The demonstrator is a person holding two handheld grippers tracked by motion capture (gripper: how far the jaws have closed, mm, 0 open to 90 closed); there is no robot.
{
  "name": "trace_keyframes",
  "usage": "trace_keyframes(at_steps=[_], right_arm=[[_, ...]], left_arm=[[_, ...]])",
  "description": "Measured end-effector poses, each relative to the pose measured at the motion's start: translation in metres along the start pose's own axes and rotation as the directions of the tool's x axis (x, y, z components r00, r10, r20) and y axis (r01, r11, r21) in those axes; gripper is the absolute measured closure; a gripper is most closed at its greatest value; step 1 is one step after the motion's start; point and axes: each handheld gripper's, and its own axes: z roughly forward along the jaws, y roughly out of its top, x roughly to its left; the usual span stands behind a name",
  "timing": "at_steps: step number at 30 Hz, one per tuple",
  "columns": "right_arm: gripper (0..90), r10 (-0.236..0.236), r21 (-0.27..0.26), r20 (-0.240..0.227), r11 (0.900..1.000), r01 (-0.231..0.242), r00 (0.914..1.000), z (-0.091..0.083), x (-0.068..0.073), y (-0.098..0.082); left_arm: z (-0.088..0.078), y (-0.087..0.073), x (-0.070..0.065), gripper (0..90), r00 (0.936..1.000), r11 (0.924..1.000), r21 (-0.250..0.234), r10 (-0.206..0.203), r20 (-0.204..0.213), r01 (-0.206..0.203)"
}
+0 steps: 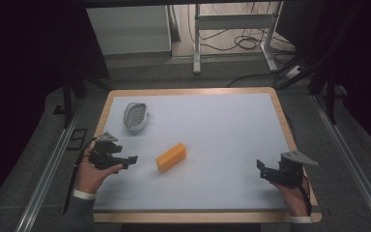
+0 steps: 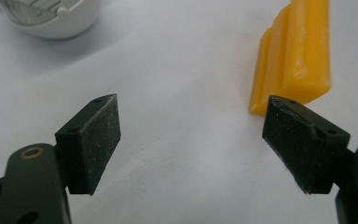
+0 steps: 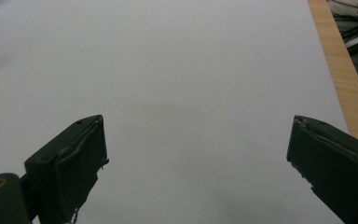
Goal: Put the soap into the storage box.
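Note:
An orange-yellow soap-like bar (image 1: pixel 171 156) lies on the white table mat, a little left of centre; the left gripper view has the bar (image 2: pixel 296 51) just beyond the right jaw. A white oval dish (image 1: pixel 135 116) with a ribbed inside sits at the back left, and its rim (image 2: pixel 51 21) is at the top left of the left gripper view. My left gripper (image 1: pixel 132 159) is open, a short way left of the bar, jaws wide with nothing between them. My right gripper (image 1: pixel 260 168) is open near the front right, over bare mat (image 3: pixel 191 93).
The white mat (image 1: pixel 222 130) covers a wooden-edged table (image 1: pixel 290 140). The wood edge (image 3: pixel 345 84) runs close to the right of my right gripper. Beyond the table stand a white frame (image 1: pixel 232 21), floor cables and dark curtains.

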Motion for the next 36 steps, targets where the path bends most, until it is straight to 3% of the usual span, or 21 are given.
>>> trace_keyframes(at_steps=[10, 18, 21, 29, 31, 36], right_arm=[[5.0, 0.015, 0.007, 0.009, 1.0, -0.015, 0.9998, -0.003, -0.003, -0.004], [5.7, -0.003, -0.008, 0.006, 1.0, 0.003, 1.0, -0.007, -0.001, -0.007], [5.9, -0.005, -0.008, 0.01, 1.0, 0.005, 0.9999, -0.008, 0.0, -0.007], [5.9, 0.001, 0.016, 0.021, 1.0, -0.002, 0.9998, -0.006, -0.003, -0.01], [6.1, -0.005, 0.012, 0.029, 1.0, 0.004, 0.9996, -0.006, -0.002, -0.01], [6.3, -0.012, 0.007, 0.028, 1.0, 0.012, 0.9995, -0.007, -0.001, -0.009]], left_arm=[[-0.004, 0.022, -0.009, 18.1, 0.9984, 0.9984, -0.007, 0.057, 0.002, -0.057], [0.0, 0.037, -0.02, 17.9, 0.995, 0.995, 0.002, 0.099, 0.013, -0.099], [0.001, 0.044, -0.029, 17.9, 0.9904, 0.9905, 0.005, 0.137, 0.017, -0.137], [0.017, 0.053, -0.048, 17.6, 0.9824, 0.9826, 0.032, 0.181, 0.045, -0.183], [0.023, 0.055, -0.054, 17.2, 0.9798, 0.978, 0.061, 0.198, 0.027, -0.2], [0.028, 0.059, -0.065, 17.1, 0.974, 0.972, 0.068, 0.223, 0.043, -0.225]])
